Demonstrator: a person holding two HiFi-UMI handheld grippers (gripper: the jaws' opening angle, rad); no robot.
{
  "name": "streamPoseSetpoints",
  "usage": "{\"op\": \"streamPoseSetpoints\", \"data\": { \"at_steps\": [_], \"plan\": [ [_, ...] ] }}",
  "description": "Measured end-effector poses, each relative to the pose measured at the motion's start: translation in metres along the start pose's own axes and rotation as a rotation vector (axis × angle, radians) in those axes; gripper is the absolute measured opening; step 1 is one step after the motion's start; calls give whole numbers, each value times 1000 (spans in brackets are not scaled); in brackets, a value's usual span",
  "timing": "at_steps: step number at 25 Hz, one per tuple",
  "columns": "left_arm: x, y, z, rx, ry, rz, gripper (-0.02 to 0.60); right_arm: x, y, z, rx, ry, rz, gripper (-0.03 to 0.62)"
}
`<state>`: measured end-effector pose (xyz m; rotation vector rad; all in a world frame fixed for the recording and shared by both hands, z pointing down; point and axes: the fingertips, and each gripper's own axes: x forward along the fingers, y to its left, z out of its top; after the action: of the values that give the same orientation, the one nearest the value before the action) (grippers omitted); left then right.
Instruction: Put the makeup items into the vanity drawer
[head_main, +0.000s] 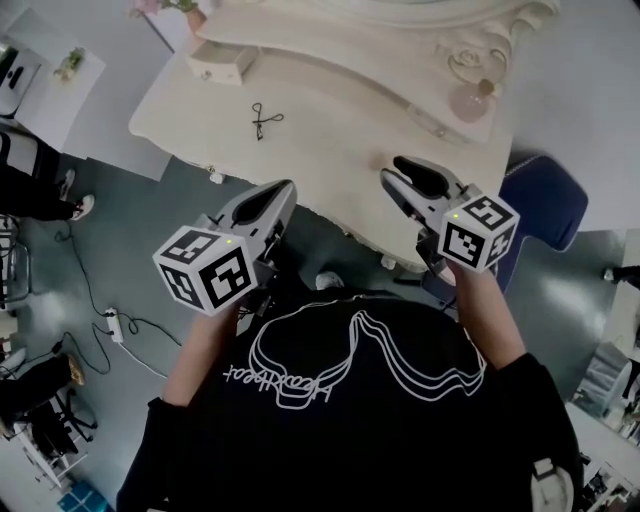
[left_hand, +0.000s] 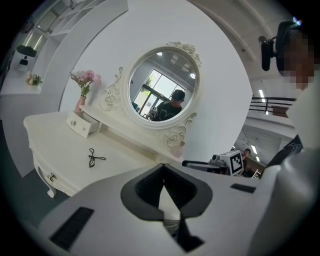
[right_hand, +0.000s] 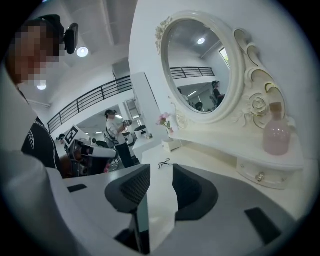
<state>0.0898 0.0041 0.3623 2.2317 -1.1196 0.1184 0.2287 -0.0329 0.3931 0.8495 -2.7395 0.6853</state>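
The black metal eyelash curler (head_main: 262, 121) lies on the cream worktop (head_main: 340, 140), long axis twelve-to-six, at twelve o'clock from the nearer left gripper (head_main: 286, 188), whose fingers are together. The right gripper (head_main: 392, 168) has its fingers apart and empty.

White script (head_main: 288, 385) on the person's black shirt (head_main: 350, 450), beside its looping line drawing (head_main: 400, 350) and seen upside down, seems to read "Heartbeat". Nothing else is legible.

At 6 o'clock, a black short-sleeved T-shirt (head_main: 350, 440) bears white looping line art. The pale grey left gripper (head_main: 287, 188) and right gripper (head_main: 392, 170) each carry 1 black-and-white marker cube (head_main: 205, 270).
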Motion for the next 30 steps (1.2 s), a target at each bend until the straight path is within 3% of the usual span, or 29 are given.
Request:
{"op": "streamPoseSetpoints", "data": {
  "at_steps": [5,10,16,22,30],
  "plan": [
    [7,19,6,-5,27,-3,6,16,-31,-24,-34,77,-83,183],
    [13,38,11,-2,45,7,6,36,-67,-52,-170,198,-189,221],
    [14,56,13,-17,75,21,6,55,-91,-85,-187,295,-252,235],
    [15,66,13,-17,91,30,6,64,-99,-96,-219,334,-283,219],
    [5,78,12,-23,105,56,6,68,-104,-97,-253,349,-319,144]
  ]
}}
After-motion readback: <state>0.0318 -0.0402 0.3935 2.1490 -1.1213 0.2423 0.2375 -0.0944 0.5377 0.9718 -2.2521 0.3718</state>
